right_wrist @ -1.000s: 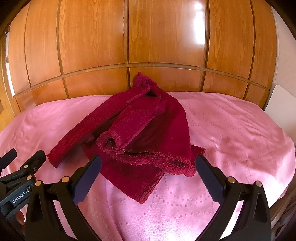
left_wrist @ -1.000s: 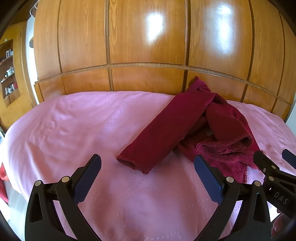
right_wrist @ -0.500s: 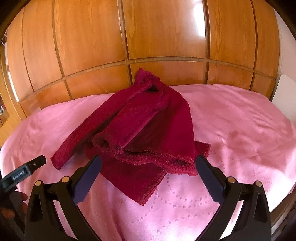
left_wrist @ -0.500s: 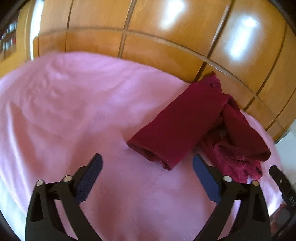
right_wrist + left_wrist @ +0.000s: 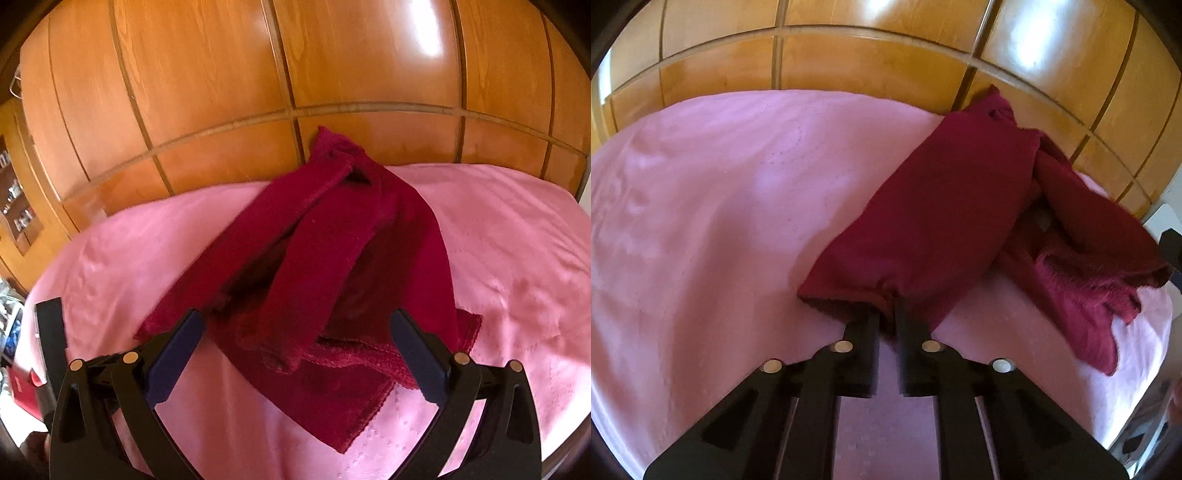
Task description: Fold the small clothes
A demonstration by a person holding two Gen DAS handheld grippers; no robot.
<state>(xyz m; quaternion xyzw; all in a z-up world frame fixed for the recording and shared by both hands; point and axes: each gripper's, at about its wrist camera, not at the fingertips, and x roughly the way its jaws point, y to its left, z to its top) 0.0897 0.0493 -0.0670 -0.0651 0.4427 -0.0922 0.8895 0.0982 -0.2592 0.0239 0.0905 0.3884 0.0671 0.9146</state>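
Note:
A dark red knit garment [image 5: 945, 218] lies crumpled on a pink bedspread [image 5: 701, 221]. Its long sleeve stretches toward me in the left wrist view. My left gripper [image 5: 886, 314] is shut on the cuff end of that sleeve [image 5: 849, 295]. In the right wrist view the same garment [image 5: 332, 266] lies in the middle. My right gripper [image 5: 295, 354] is open, its jaws wide apart over the near hem and a second sleeve cuff [image 5: 273, 354], touching nothing that I can see. The left gripper's body shows at the left edge [image 5: 51, 332].
A glossy wooden panelled headboard [image 5: 295, 92] rises right behind the bed. The garment's top leans against it. A wooden shelf unit [image 5: 14, 206] stands at the far left. The bed's near edge drops off at the lower right in both views.
My left gripper has moved forward to the sleeve cuff and shut on it. My right gripper has moved closer to the garment's near hem and stays open.

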